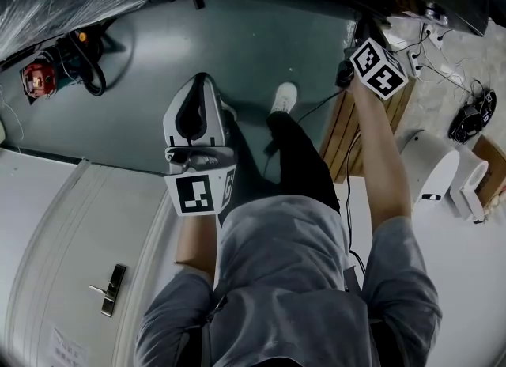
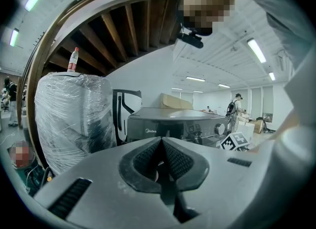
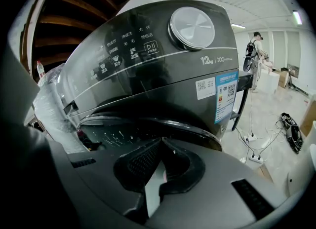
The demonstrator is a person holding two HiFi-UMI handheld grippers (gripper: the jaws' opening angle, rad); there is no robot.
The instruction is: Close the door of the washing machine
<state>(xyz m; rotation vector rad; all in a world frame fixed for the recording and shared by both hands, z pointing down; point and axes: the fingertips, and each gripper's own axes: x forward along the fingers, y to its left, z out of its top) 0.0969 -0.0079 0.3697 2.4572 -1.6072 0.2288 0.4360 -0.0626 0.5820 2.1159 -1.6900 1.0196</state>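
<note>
The dark grey washing machine (image 3: 148,60) fills the right gripper view, with a silver dial (image 3: 191,27) and a control panel on its front. Its round door (image 3: 148,124), with a chrome rim and dark glass, lies just beyond my right gripper (image 3: 160,141), which is shut with nothing between its jaws. I cannot tell whether the tips touch the door. In the left gripper view the same machine (image 2: 173,124) stands farther off. My left gripper (image 2: 162,141) is shut and empty, held in the air away from it.
A plastic-wrapped appliance (image 2: 74,119) with a bottle (image 2: 73,60) on top stands left of the machine. A wooden pallet (image 1: 348,128) leans by my right arm. Cables and a power strip (image 3: 256,149) lie on the floor at the right. A person with a backpack (image 3: 254,50) stands far behind.
</note>
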